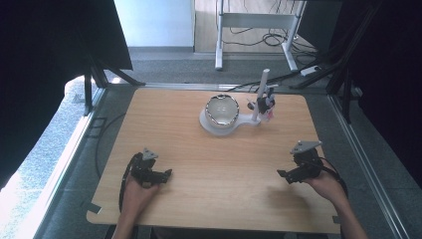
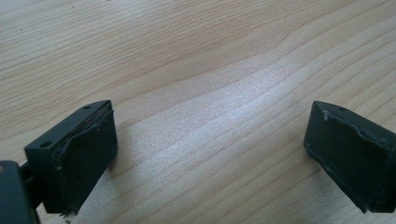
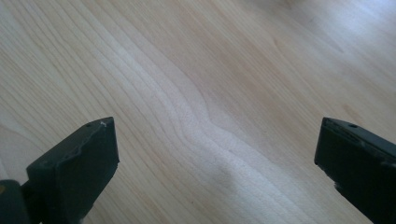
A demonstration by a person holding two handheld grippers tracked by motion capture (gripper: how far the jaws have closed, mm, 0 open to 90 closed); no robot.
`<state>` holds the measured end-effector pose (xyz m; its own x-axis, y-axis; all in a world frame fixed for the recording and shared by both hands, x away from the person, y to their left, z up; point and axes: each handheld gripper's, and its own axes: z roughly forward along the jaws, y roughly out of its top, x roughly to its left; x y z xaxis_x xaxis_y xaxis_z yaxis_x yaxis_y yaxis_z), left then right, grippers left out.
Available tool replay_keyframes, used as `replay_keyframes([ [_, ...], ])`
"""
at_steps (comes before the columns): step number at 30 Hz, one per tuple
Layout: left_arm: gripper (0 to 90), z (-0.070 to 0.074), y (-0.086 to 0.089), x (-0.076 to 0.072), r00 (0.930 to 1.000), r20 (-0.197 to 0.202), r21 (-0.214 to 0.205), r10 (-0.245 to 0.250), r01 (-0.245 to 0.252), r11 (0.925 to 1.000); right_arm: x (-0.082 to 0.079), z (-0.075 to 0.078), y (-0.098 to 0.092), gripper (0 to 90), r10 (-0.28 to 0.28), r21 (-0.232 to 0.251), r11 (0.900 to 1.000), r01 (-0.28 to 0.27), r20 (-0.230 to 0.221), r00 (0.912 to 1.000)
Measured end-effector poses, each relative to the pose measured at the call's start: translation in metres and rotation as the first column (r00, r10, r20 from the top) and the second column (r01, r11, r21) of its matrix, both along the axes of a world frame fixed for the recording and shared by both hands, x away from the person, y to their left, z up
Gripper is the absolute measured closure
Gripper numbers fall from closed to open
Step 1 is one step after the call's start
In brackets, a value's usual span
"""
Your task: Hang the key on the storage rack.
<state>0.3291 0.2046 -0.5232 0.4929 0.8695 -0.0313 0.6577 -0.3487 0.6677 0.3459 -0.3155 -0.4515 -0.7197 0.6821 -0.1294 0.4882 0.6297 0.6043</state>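
Resting near the table's (image 1: 219, 164) near edge, both grippers, left (image 1: 166, 174) and right (image 1: 281, 174), stand spread and empty; the bowl (image 1: 222, 110) lies toward the far edge, roughly midway between the 2.

Worktop (image 1: 214, 169): bare wood across the whole near half and down both side edges; passage open between left gripper (image 1: 166, 174) and right gripper (image 1: 281, 175).
Obstacles, far centre: bowl (image 1: 222, 110) seated on a white base (image 1: 211, 126); upright white post (image 1: 261, 94) just right of it, carrying a small dark clamp (image 1: 264, 103).
Bare wood lies between both pairs of wide-standing jaws.
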Motion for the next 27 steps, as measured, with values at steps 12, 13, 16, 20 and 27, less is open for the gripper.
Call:
replay_keyframes([
  [12, 2.7, 0.000, 0.000, 0.000, 1.0000, 0.000, 0.000, 0.000, 0.000, 1.0000, -0.006, -0.030, -0.001, 0.0, -0.035, 0.051, 0.9981, 0.035, 0.004, 0.9994],
  [13, 2.7, 0.000, 0.000, 0.000, 1.0000, 0.000, 0.000, 0.000, 0.000, 1.0000, -0.007, -0.033, -0.001, 0.0, -0.040, 0.058, 0.9975, 0.040, 0.003, 0.9992],
  [16, 2.7, 0.000, 0.000, 0.000, 1.0000, 0.000, 0.000, 0.000, 0.000, 1.0000, -0.008, -0.040, -0.001, 0.0, -0.054, 0.076, 0.9957, 0.053, 0.006, 0.9985],
  [20, 2.7, 0.000, 0.000, 0.000, 1.0000, 0.000, 0.000, 0.000, 0.000, 1.0000, -0.010, -0.051, -0.001, 0.0, -0.070, 0.094, 0.9931, 0.070, 0.004, 0.9975],
  [27, 2.7, 0.000, 0.000, 0.000, 1.0000, 0.000, 0.000, 0.000, 0.000, 1.0000, -0.015, -0.064, -0.002, 0.0, -0.095, 0.131, 0.9869, 0.094, -0.001, 0.9955],
])
